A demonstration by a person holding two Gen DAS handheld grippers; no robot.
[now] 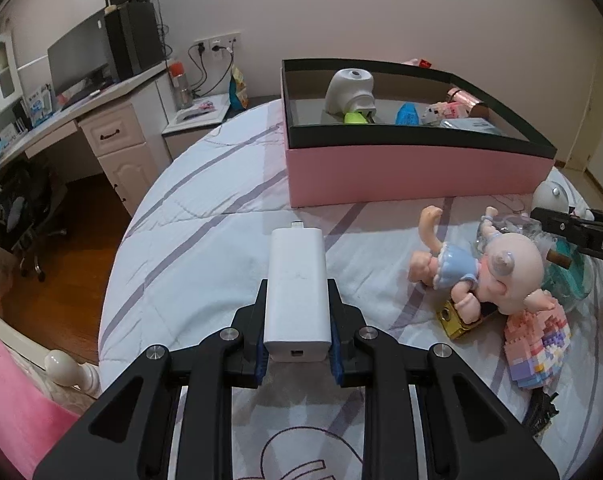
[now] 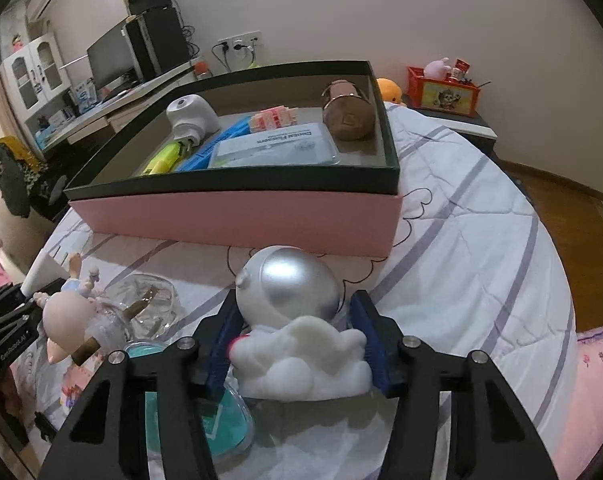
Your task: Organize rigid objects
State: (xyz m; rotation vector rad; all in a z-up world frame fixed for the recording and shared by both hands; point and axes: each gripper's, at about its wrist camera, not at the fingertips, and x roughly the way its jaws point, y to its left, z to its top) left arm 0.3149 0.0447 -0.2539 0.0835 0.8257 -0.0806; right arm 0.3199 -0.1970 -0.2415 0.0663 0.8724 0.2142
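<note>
At the bottom of the left wrist view, the left gripper (image 1: 297, 332) is clamped on a white power bank (image 1: 296, 292) above the striped quilt (image 1: 189, 240). At the bottom of the right wrist view, the right gripper (image 2: 297, 340) has its blue pads against an astronaut figurine (image 2: 297, 320), which stands on the quilt. Left of it lies a doll (image 2: 67, 316). Farther up, mid-frame, sits the pink box (image 2: 237, 216) holding sorted items.

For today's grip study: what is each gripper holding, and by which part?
Left gripper: white power bank, by its near end's sides. Right gripper: astronaut figure, by its cloud base.
</note>
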